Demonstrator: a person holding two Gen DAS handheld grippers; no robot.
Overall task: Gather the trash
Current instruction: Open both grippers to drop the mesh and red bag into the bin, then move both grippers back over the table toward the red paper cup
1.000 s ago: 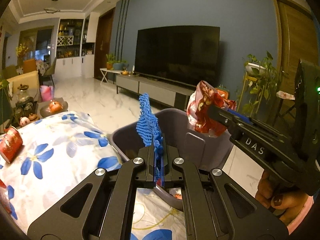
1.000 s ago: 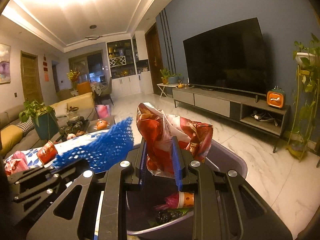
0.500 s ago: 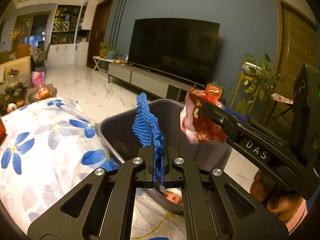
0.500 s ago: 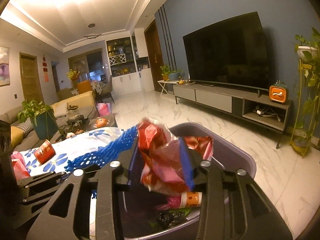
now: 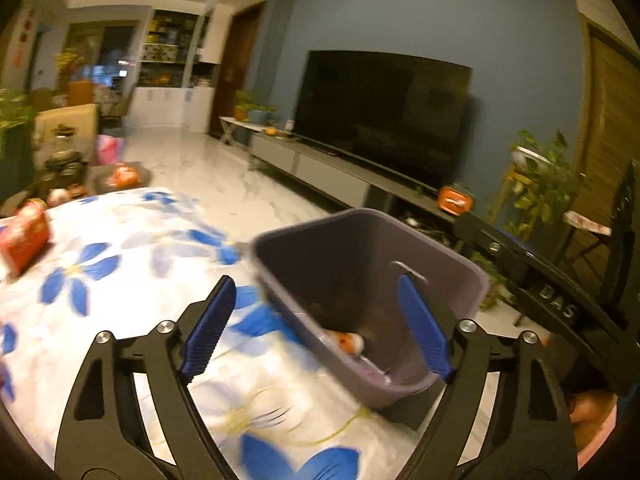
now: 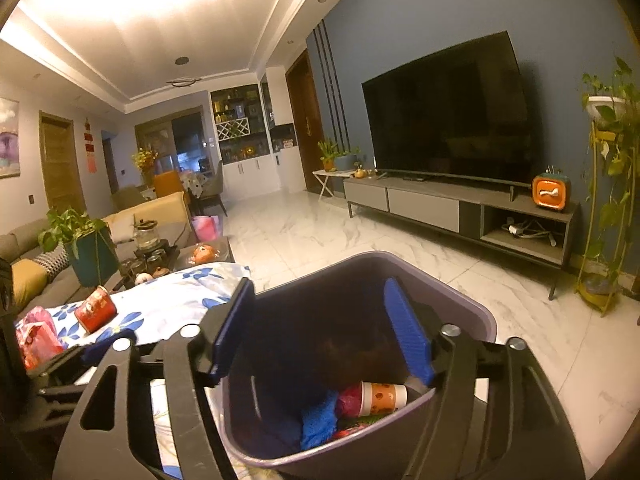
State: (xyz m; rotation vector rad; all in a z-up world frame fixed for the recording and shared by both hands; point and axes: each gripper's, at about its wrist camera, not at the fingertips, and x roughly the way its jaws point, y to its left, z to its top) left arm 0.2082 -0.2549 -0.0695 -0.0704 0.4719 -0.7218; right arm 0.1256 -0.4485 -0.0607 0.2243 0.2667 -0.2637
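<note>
A grey-purple bin (image 5: 442, 266) (image 6: 464, 300) stands at the edge of the flowered tablecloth (image 5: 120, 280). Above it my left gripper (image 5: 316, 322) is opening its jaws, with nothing between the blue pads. My right gripper (image 6: 320, 330) hangs right over the bin, its jaws also opening and nothing between them. In the bin lie a blue mesh (image 6: 318, 420), a red wrapper (image 6: 348, 404) and an orange-and-white cup (image 6: 380, 396) (image 5: 348, 342). On the cloth at the left lie a red can (image 5: 24, 236) (image 6: 96, 312) and a pink and red bag (image 6: 34, 336).
A TV (image 6: 452, 120) on a low stand (image 6: 460, 208) fills the far wall, with tall plants (image 6: 608, 184) to the right. Marble floor (image 6: 320, 232) lies beyond the bin. A sofa (image 6: 24, 264) and a tea tray (image 6: 148, 248) are at the left.
Both grippers have opened. The blue mesh left my left gripper and the red wrapper left my right one; both now lie in the bin.
</note>
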